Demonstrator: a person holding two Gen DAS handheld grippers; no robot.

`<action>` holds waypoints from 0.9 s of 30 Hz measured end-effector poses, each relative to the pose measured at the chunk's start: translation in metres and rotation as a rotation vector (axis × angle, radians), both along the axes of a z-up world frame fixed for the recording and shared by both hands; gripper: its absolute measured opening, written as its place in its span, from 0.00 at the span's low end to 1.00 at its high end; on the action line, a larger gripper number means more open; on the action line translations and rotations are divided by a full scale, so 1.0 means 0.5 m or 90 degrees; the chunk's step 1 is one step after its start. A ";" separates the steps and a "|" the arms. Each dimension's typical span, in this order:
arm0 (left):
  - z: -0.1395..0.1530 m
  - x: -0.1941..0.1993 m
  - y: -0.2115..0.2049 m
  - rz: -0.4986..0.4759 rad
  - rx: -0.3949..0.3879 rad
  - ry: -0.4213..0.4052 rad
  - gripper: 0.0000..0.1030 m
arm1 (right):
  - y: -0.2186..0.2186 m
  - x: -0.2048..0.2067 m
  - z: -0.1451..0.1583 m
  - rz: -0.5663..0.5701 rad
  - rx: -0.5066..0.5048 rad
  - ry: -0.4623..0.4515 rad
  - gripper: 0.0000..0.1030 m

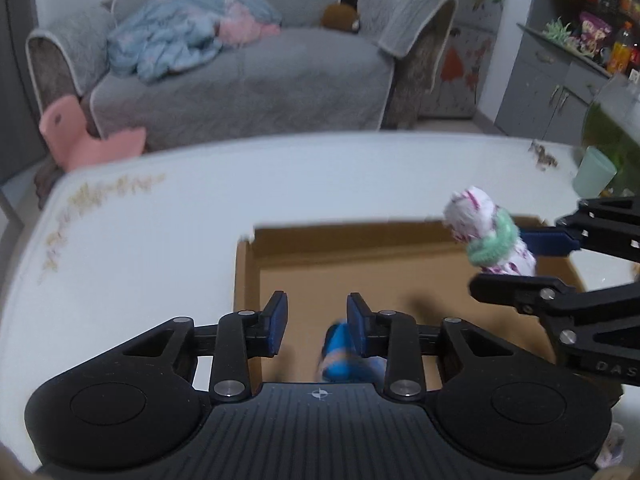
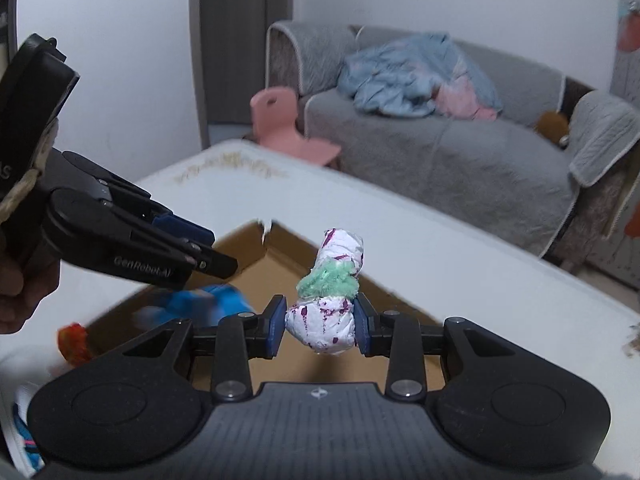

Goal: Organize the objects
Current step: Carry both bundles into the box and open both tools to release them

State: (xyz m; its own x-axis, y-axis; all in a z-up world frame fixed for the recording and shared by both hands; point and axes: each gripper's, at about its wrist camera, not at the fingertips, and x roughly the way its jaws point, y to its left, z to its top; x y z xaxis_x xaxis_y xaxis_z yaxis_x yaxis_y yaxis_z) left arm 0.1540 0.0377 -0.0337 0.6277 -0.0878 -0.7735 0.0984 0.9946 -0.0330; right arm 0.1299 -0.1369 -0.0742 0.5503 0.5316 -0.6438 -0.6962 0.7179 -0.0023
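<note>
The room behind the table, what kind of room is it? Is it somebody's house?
Most likely a home living room. A grey covered sofa with a rumpled blue blanket stands beyond the white table, a small pink chair sits beside it, and shelves of snacks and bottles line one wall.

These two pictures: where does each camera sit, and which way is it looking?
Left wrist view: sits on the left gripper, looks along its fingers over the cardboard box toward the sofa; the right gripper enters from the right.
Right wrist view: sits on the right gripper, shut on a white-and-green sock bundle; the left gripper and a hand show at left.
Shared: box, bundle, blue sock, table, sofa.
</note>
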 end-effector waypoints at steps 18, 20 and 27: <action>-0.059 -0.058 -0.048 -0.035 0.040 0.068 0.50 | 0.011 0.001 -0.013 0.012 -0.026 0.024 0.31; -0.073 -0.051 -0.041 -0.027 0.032 0.063 0.39 | 0.010 0.001 -0.016 0.012 -0.026 0.026 0.31; -0.050 -0.012 -0.043 -0.018 0.080 0.017 0.36 | 0.021 0.018 -0.021 0.012 -0.029 0.031 0.31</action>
State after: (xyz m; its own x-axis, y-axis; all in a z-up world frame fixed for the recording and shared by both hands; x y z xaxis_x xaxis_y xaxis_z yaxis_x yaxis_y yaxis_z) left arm 0.1481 0.0161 -0.0585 0.6054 -0.0068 -0.7959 0.1279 0.9878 0.0888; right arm 0.1387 -0.1261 -0.0846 0.5080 0.5104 -0.6939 -0.7094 0.7048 -0.0009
